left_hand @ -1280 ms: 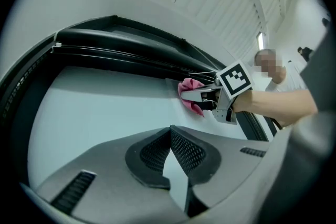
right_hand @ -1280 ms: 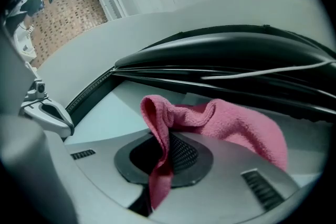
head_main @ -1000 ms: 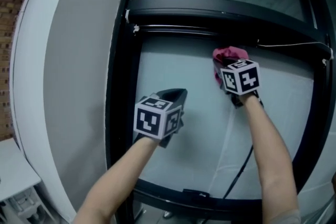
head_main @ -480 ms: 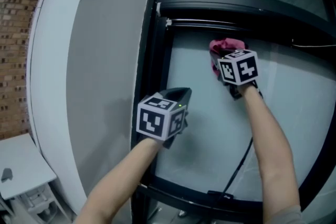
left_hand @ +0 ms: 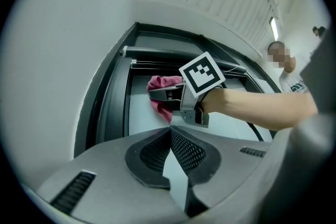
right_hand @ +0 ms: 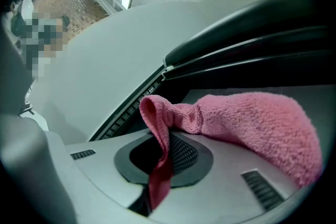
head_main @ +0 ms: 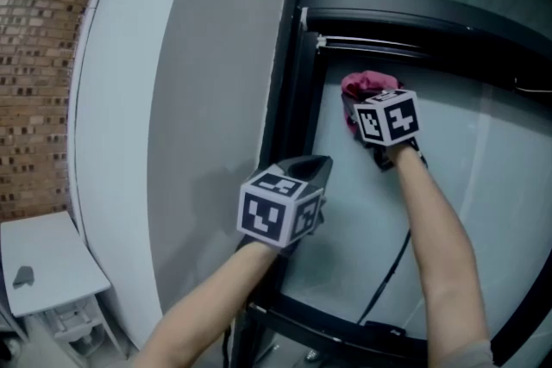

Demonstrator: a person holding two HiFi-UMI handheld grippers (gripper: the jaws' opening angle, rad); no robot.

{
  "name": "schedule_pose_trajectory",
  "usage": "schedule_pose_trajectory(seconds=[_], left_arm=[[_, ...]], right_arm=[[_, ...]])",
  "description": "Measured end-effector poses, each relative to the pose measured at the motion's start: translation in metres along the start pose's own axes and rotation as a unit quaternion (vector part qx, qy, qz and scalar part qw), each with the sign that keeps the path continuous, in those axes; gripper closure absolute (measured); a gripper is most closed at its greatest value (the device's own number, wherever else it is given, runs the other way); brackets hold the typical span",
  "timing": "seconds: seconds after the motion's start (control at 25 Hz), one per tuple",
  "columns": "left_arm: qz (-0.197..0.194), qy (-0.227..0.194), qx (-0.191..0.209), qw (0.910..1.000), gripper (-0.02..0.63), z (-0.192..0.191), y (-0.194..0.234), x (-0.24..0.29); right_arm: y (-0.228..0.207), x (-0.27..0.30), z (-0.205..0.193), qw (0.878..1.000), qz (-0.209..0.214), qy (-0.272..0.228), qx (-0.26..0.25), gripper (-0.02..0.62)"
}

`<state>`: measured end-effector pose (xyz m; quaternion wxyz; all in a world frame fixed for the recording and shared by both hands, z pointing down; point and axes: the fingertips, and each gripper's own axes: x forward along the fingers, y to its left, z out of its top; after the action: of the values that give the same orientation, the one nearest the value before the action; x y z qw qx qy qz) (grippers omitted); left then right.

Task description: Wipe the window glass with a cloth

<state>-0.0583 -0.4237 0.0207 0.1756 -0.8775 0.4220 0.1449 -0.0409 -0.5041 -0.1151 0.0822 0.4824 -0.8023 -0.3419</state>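
Pinching a pink cloth (head_main: 366, 85) in the right gripper (head_main: 360, 108), high on the pane by its top-left corner.
Right jaws are closed on one fold. The rest of the cloth bunches over them and hides the tips in the head view. Can't tell if the cloth presses the window glass (head_main: 448, 177). Left gripper (head_main: 312, 166) sits lower, beside the black frame (head_main: 293, 142), jaw tips pressed together, nothing between. Dark cable (head_main: 390, 267) has its upper end lost behind the right forearm.
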Motion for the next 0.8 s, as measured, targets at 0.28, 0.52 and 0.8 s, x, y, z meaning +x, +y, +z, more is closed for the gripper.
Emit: schedule_pose_trajectory(seconds=[0.28,0.52,0.8], left_arm=[[0.022,0.014,0.001,0.9997,0.600,-0.013,0.019,-0.022],[0.036,0.026,-0.004,0.9990,0.600,-0.022,0.029,-0.034],[0.030,0.030,-0.008,0.9991,0.601,-0.025,0.023,-0.028]], right_arm=[[0.051,0.019,-0.029,0.998,0.051,0.013,0.020,0.581],[0.094,0.025,-0.069,0.992,0.113,0.051,0.017,0.581],[0.059,0.008,-0.061,0.999,0.037,0.026,0.020,0.581]])
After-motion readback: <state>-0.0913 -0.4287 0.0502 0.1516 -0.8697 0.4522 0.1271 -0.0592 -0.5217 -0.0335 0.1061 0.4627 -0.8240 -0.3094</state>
